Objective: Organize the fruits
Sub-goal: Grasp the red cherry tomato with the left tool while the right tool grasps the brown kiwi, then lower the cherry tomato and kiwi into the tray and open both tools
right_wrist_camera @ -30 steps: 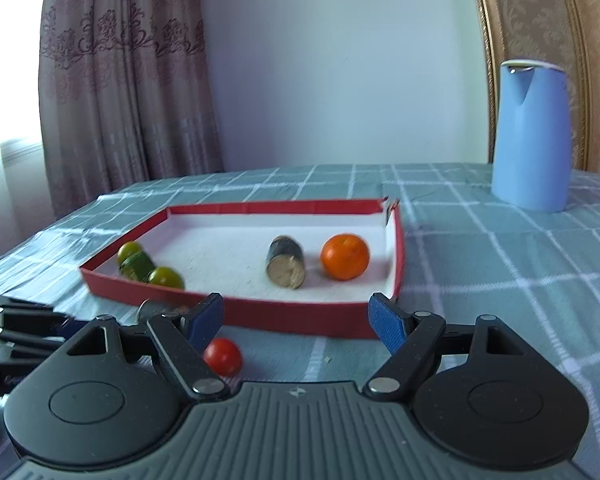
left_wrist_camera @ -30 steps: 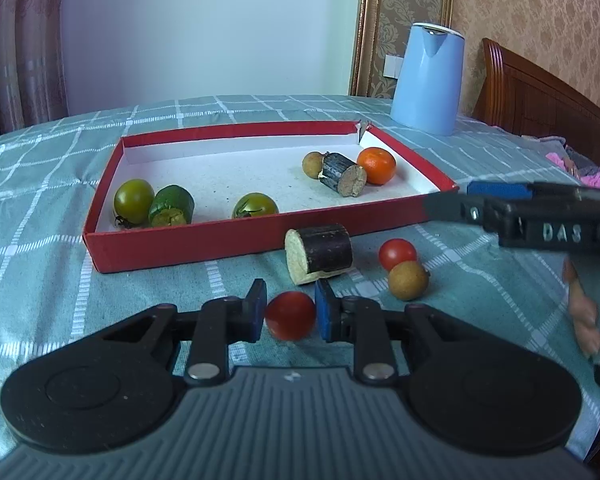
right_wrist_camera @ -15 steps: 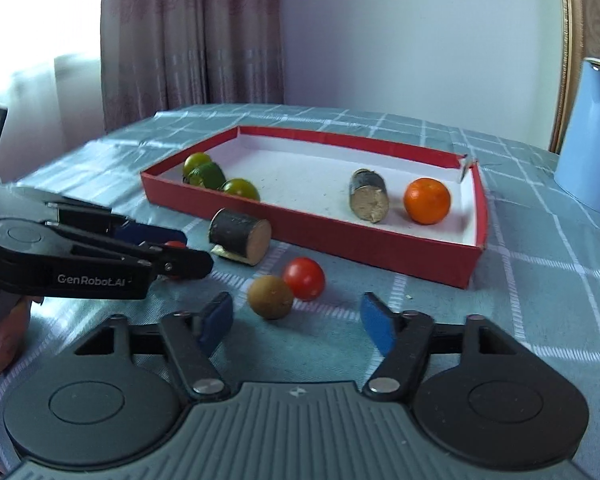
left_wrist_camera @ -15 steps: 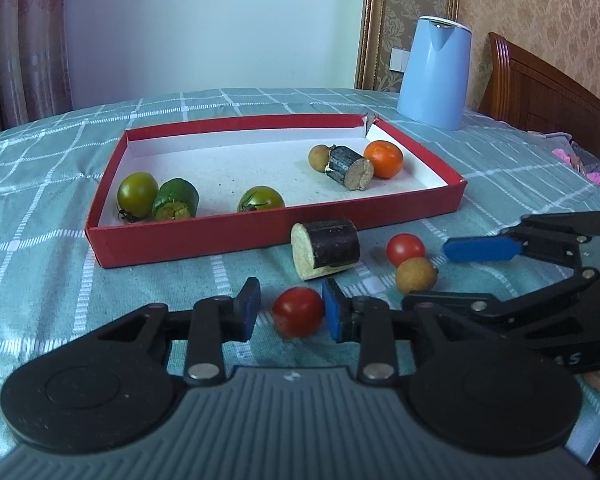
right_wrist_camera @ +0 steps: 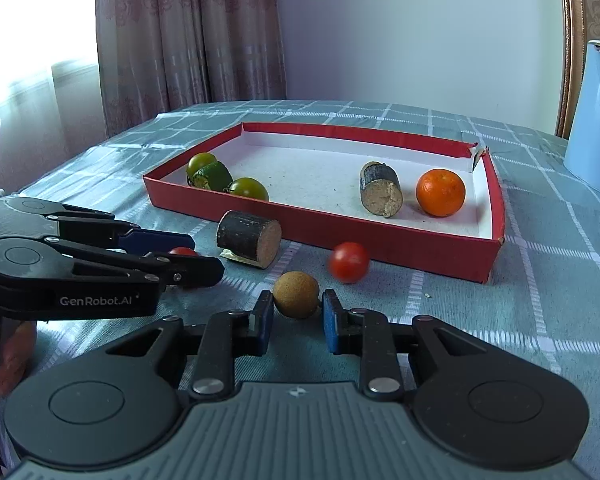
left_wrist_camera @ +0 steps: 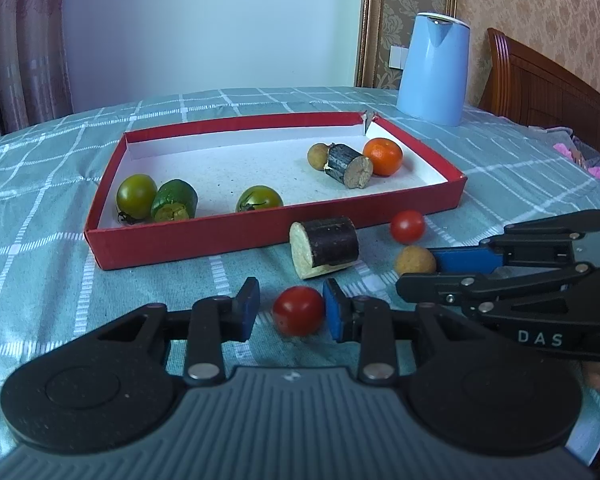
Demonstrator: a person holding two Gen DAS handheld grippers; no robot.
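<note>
On the checked teal tablecloth point(left_wrist_camera: 40, 184), my right gripper point(right_wrist_camera: 296, 316) is clamped on the longan point(right_wrist_camera: 296, 294) just before the red tray point(right_wrist_camera: 380, 240); my left gripper point(left_wrist_camera: 288, 312) straddles a cherry tomato point(left_wrist_camera: 299, 310), unpinched.

The tray point(left_wrist_camera: 188, 240) lies on the tabletop point(left_wrist_camera: 40, 208); the kettle point(left_wrist_camera: 434, 68) stands behind its right far corner. Before the tray's near wall lie a cane piece point(left_wrist_camera: 326, 246), two tomatoes point(left_wrist_camera: 299, 310) point(left_wrist_camera: 407, 226) and a longan point(left_wrist_camera: 414, 261).
</note>
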